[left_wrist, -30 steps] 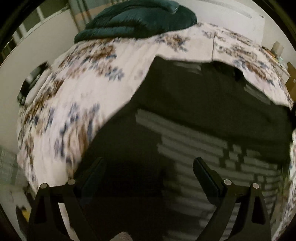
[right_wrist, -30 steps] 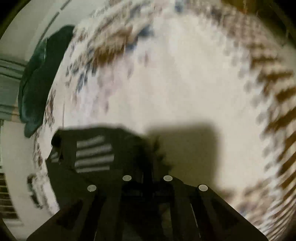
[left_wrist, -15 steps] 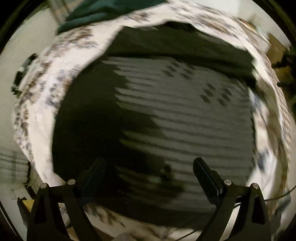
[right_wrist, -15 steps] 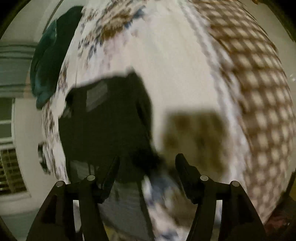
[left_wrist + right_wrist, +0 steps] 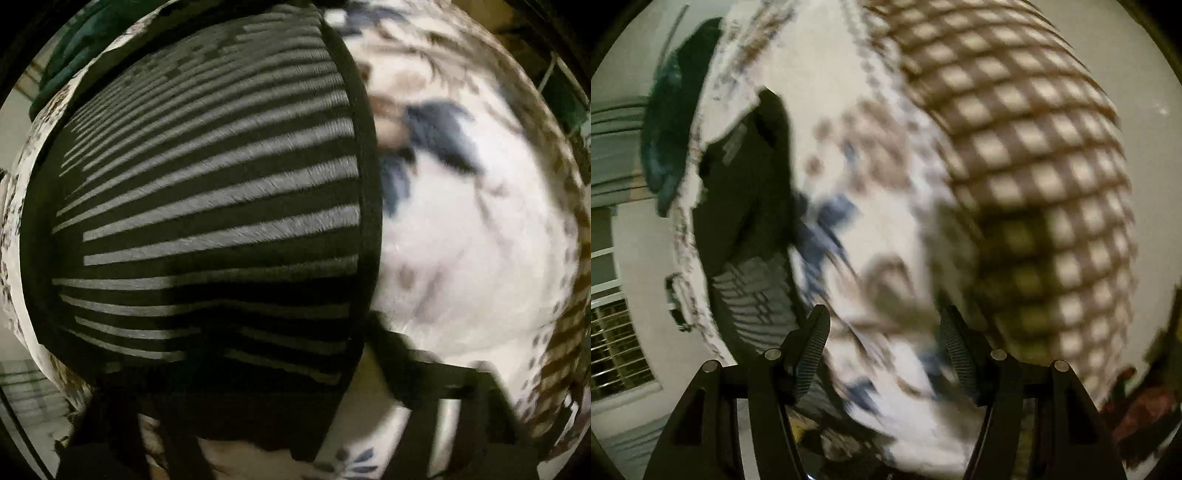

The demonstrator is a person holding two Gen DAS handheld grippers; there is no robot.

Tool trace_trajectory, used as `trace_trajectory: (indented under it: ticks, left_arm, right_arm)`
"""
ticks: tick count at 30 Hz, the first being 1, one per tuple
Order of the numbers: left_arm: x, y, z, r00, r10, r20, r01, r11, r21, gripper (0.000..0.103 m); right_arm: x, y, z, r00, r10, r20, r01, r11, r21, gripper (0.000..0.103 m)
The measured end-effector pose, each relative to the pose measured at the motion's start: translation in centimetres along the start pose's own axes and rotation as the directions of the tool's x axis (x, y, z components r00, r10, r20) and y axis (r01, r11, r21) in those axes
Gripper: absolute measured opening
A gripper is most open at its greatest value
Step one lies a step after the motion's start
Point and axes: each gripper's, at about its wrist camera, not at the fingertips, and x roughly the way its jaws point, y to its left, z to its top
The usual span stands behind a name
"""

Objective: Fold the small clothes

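Striped black garment [image 5: 207, 206] lies flat on the floral bed cover [image 5: 461, 258], its near hem between and under the left gripper [image 5: 258, 424], whose jaws are too blurred to read. Right gripper [image 5: 882, 343] hovers over bare cover, jaws apart and empty, the garment well to its left. Likely step: between folds; next, regrasp an edge.

We're seeing the right gripper [image 5: 884, 341]: black angular plastic arms, ribbed finger pads [image 5: 812, 349], round silver screws. We're seeing the left gripper [image 5: 258, 424] as black too, heavily blurred.
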Motion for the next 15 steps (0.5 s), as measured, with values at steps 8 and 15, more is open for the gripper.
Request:
trace_trajectory:
  ticks: [8,15]
  left_arm:
    - [-3.6,2.2,-0.4,0.998,-0.026,0.050,0.028,0.999,-0.034,0.004]
    - [-4.1,2.6,-0.5,0.998,-0.048,0.034,0.050,0.997,-0.063,0.004]
  right_arm:
    - [3.5,6.2,12.5,0.989,0.137,0.051,-0.135,0.990,-0.038,0.065]
    - [8.6,8.8,16.3,0.992,0.121,-0.028,-0.122,0.992,-0.042,0.070]
